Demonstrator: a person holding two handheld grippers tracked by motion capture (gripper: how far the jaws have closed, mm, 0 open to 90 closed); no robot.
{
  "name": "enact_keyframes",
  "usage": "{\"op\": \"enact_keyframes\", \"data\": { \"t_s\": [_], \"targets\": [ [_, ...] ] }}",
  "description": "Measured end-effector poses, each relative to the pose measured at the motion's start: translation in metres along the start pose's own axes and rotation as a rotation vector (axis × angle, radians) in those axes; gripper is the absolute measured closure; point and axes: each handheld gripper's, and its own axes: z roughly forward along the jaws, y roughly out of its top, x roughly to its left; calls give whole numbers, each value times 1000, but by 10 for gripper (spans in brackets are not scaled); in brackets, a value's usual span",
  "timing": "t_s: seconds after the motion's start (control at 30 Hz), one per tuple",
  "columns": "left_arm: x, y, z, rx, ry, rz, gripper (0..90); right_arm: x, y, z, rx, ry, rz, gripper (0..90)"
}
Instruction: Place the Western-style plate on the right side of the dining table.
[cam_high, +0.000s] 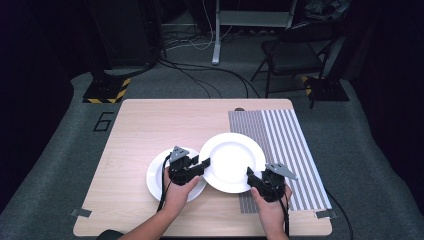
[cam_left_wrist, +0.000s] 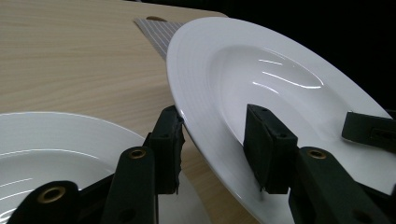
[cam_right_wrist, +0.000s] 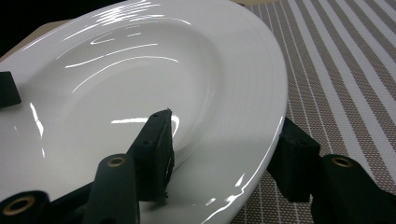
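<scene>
Gripping opposite edges of 1 large white plate (cam_high: 231, 161), the left gripper (cam_high: 203, 163) and right gripper (cam_high: 250, 176) each have the rim clamped between their jaws — one jaw above, one below. The plate sits tilted, overlapping a smaller white plate (cam_high: 156, 175) on the wooden worktop (cam_high: 150, 125) and the striped placemat (cam_high: 285, 140). Farther off stands a folding chair (cam_high: 292, 52).

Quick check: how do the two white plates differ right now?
The larger plate is carried between both grippers, its rim spanned by the fingers of the left gripper and right gripper; the smaller plate lies flat on the table. The larger overlaps the striped mat; the smaller doesn't. Both are round, white, empty.
</scene>
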Motion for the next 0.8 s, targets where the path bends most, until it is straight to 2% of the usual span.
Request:
{"op": "enact_keyframes", "data": {
  "t_s": [0.67, 0.8],
  "targets": [
    [-23, 1, 26, 30, -85, 34, 578, -26, -10, -21, -16, -84, 52, 450],
    [-28, 3, 31, 36, -96, 51, 580, -31, -11, -24, -21, -96, 65, 450]
  ]
}}
